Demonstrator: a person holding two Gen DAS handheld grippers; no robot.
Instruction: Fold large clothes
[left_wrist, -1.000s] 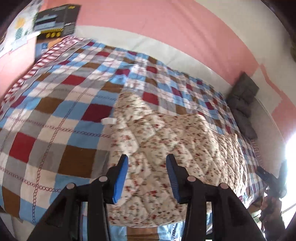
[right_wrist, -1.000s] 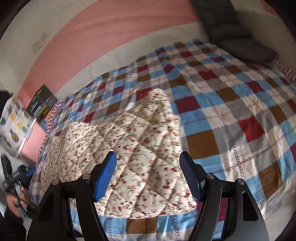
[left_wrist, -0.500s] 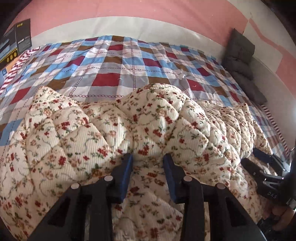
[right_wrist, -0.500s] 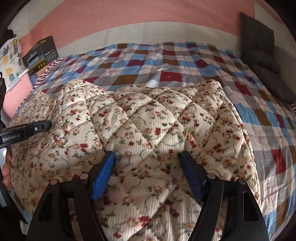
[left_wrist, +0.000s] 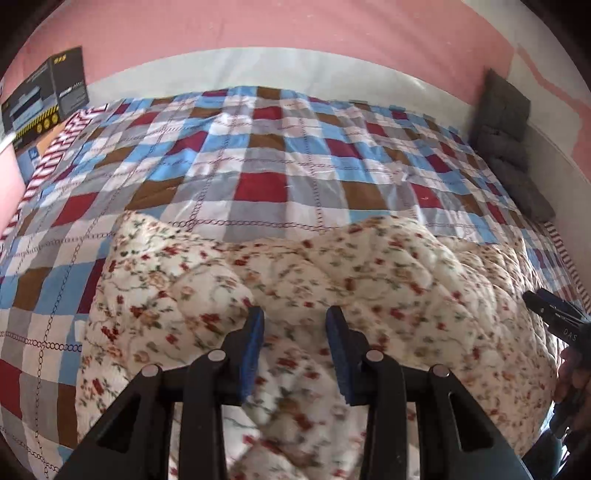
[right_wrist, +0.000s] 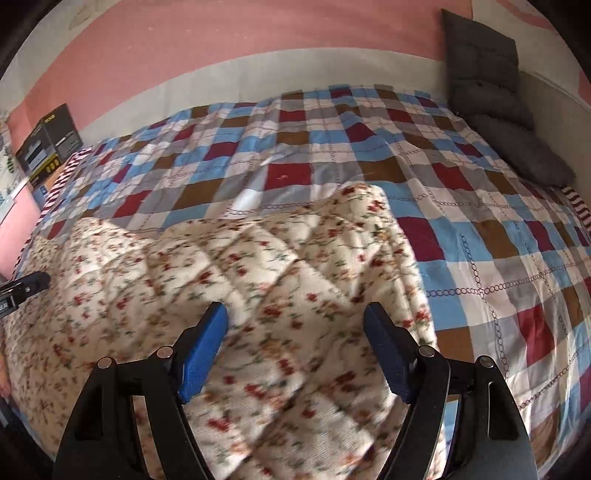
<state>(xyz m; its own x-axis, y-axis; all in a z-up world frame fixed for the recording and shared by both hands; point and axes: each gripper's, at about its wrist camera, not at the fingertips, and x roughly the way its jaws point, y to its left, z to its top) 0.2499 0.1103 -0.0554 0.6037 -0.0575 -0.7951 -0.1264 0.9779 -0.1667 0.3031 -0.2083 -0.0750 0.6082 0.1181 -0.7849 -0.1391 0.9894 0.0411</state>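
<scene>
**A:** Where is the flowery quilt (left_wrist: 369, 280)?

**B:** It lies in a puffy heap on the near side of the bed, on top of the checked bedspread (left_wrist: 266, 155). Its far edge is bumpy and folded over.

**A:** What are the tongs doing?

**B:** The left gripper (left_wrist: 295, 321) is partly open. Its blue fingers are right over the quilt, and a bulge of quilt shows between them. The picture is blurry there, so I cannot tell if they pinch it. The right gripper (right_wrist: 297, 317) is wide apart and has just been opening more. The quilt is under it, not squeezed.

**A:** What else is there?

**B:** A dark box (left_wrist: 48, 96) sits at the far left. Grey cushions (right_wrist: 491, 85) lean at the far right, by the pink wall (right_wrist: 221, 33).
</scene>
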